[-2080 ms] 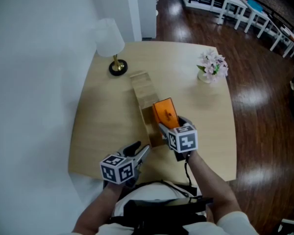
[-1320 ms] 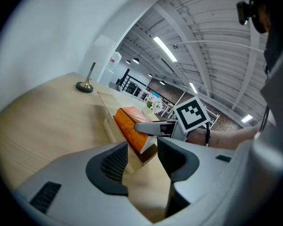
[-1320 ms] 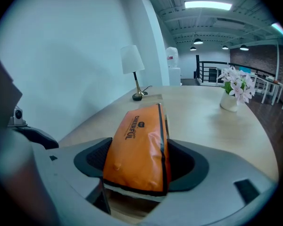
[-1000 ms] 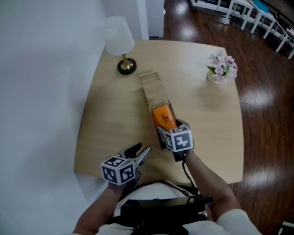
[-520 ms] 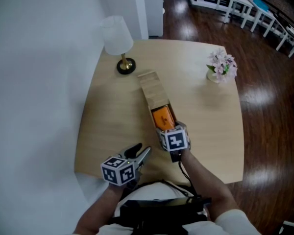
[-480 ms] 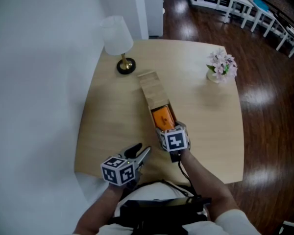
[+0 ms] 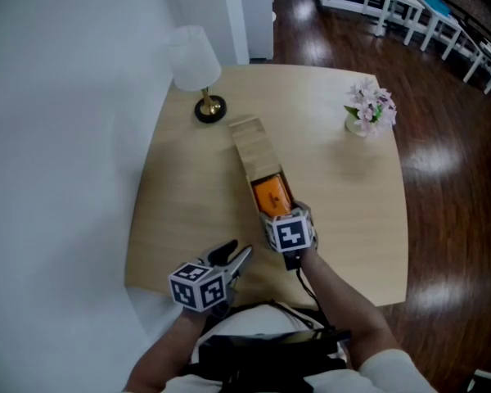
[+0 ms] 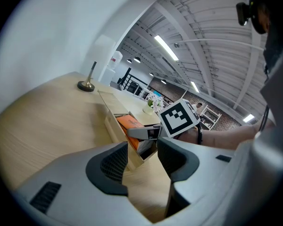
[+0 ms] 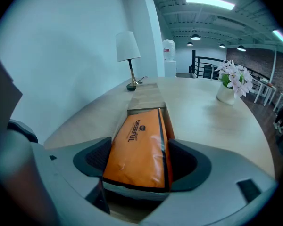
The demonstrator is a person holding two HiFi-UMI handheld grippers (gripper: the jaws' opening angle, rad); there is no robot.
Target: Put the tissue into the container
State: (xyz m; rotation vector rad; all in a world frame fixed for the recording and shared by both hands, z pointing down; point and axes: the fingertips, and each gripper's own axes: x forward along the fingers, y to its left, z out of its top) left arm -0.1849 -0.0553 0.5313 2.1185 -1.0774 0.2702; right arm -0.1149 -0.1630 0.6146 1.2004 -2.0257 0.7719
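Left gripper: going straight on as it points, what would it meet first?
Likely the near corner of the wooden container, framed between its open jaws; depth unclear, the table might come first.

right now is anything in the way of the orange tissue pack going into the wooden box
Nothing visible does. The orange tissue pack sits gripped in the right claw over the open near end of the wooden box. The lid covers only the far part, and the left claw hangs off to the side, open and empty.

Home-style set in an industrial hall: table lamp [image 7: 193, 59], flower vase [image 7: 367, 111], wood floor [image 7: 446, 150], strip-lit ceiling [image 8: 193, 27].
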